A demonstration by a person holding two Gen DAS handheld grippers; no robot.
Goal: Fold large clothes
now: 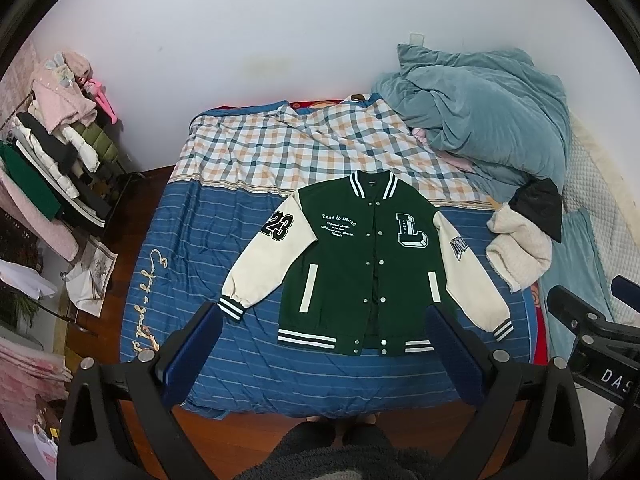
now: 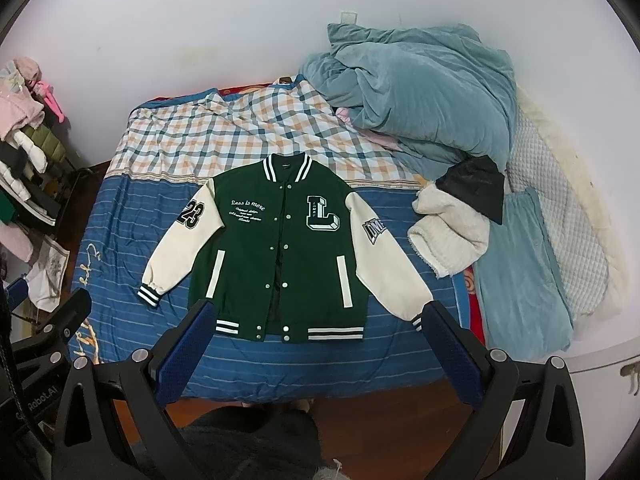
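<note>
A green varsity jacket [image 1: 360, 264] with cream sleeves lies flat, front up and snapped shut, on the blue striped bedspread [image 1: 192, 248]; it also shows in the right wrist view [image 2: 276, 256]. Both sleeves are spread out to the sides. My left gripper [image 1: 324, 320] is open and empty, held above the bed's near edge, short of the jacket's hem. My right gripper [image 2: 320, 312] is open and empty, also above the near edge by the hem. The right gripper's body [image 1: 592, 332] shows at the right of the left wrist view.
A heap of teal bedding [image 1: 480, 108] lies at the bed's far right, with a cream fleece garment [image 1: 520, 252] and a black item [image 1: 538, 204] beside the jacket's sleeve. A clothes rack [image 1: 52, 152] stands at the left. Wooden floor [image 1: 148, 432] runs along the near edge.
</note>
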